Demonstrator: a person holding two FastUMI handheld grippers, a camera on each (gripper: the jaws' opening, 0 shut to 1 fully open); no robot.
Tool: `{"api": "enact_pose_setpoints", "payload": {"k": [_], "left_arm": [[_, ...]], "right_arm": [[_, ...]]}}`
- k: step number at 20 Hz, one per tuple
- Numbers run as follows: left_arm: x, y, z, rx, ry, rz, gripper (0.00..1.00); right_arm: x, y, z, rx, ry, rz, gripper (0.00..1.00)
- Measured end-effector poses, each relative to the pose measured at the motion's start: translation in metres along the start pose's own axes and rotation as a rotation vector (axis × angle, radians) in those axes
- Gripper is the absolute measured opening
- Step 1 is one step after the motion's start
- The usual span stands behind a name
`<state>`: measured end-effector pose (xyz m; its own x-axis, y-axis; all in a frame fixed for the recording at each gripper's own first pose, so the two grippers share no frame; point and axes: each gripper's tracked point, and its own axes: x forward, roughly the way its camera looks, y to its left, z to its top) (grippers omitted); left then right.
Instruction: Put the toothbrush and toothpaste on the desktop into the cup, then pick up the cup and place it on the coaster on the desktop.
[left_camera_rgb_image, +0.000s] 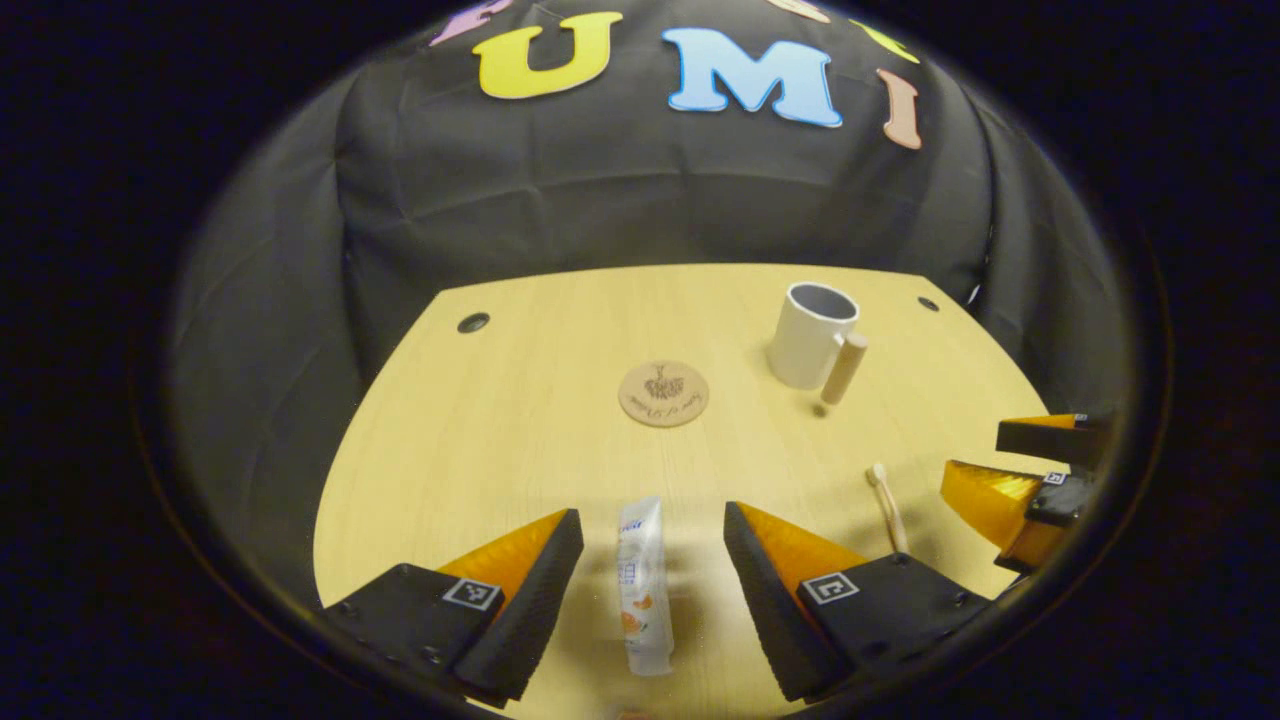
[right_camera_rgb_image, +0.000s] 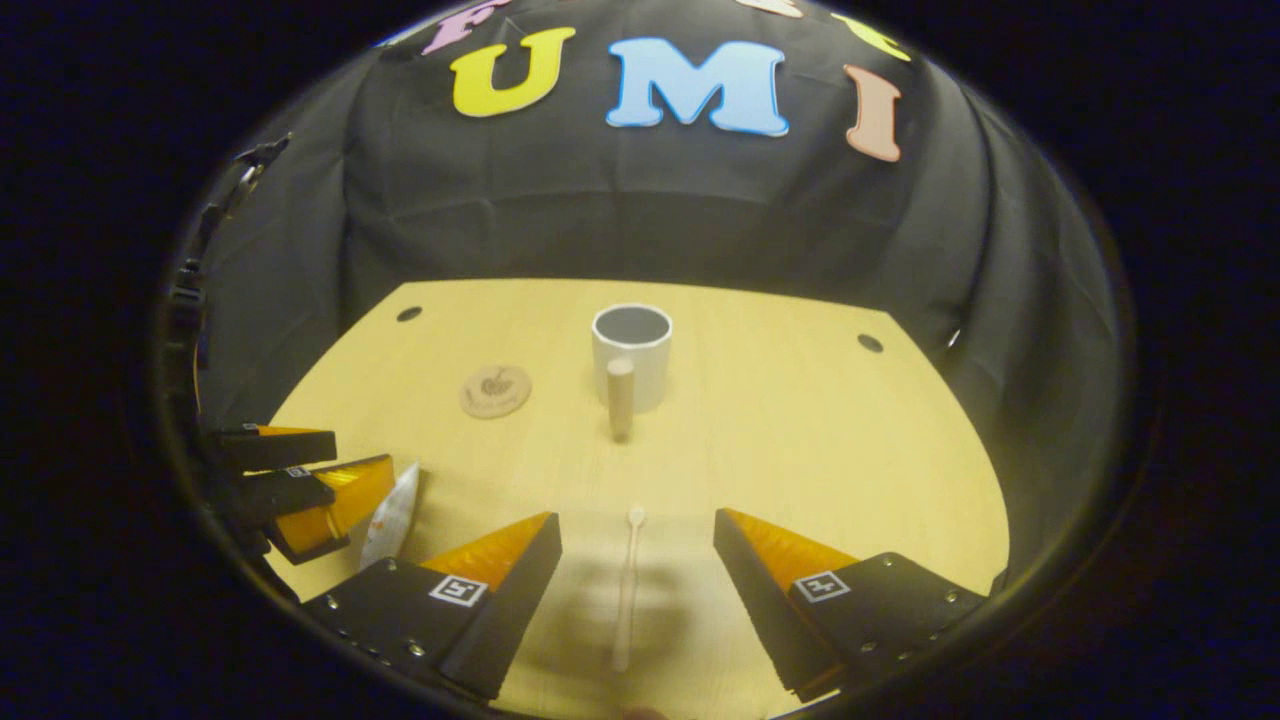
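A white toothpaste tube (left_camera_rgb_image: 643, 590) lies flat on the wooden desktop (left_camera_rgb_image: 520, 440), between the spread fingers of my open left gripper (left_camera_rgb_image: 652, 585). In the right gripper view a pale wooden toothbrush (right_camera_rgb_image: 627, 590) lies lengthwise between the spread fingers of my open right gripper (right_camera_rgb_image: 636, 585). The white cup (left_camera_rgb_image: 812, 335) with a wooden handle stands upright at the far right of the desk; the cup (right_camera_rgb_image: 632, 356) appears straight ahead in the right gripper view. A round wooden coaster (left_camera_rgb_image: 663, 393) rests mid-desk, left of the cup. The toothbrush (left_camera_rgb_image: 886, 505) sits right of my left gripper, near the right gripper (left_camera_rgb_image: 1035, 470).
Black cloth walls enclose the desk on the far side and both flanks. Small dark cable holes (left_camera_rgb_image: 473, 322) (left_camera_rgb_image: 928, 303) mark the far corners of the desktop. The coaster (right_camera_rgb_image: 495, 390) and the toothpaste tube (right_camera_rgb_image: 392, 515) sit left of the right gripper, beside the left gripper (right_camera_rgb_image: 300, 480).
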<state>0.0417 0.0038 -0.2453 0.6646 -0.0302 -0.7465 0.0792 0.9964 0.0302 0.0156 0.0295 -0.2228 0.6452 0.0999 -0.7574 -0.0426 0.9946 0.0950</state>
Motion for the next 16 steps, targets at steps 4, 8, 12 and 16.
{"api": "enact_pose_setpoints", "payload": {"k": [4,8,12,16], "left_arm": [[0.013,0.002,-0.016,0.006,0.084,-0.013,0.94],[0.028,0.004,-0.036,0.000,0.176,-0.013,0.94],[0.037,0.011,-0.057,-0.024,0.277,-0.002,0.94],[0.040,0.013,-0.080,-0.061,0.376,-0.008,0.93]], "right_arm": [[0.018,-0.001,-0.019,0.018,0.125,0.025,0.95],[0.031,0.001,-0.039,-0.004,0.222,0.032,0.95],[0.036,0.003,-0.060,-0.022,0.347,0.049,0.95],[0.041,0.005,-0.084,-0.045,0.477,0.052,0.95]]}}
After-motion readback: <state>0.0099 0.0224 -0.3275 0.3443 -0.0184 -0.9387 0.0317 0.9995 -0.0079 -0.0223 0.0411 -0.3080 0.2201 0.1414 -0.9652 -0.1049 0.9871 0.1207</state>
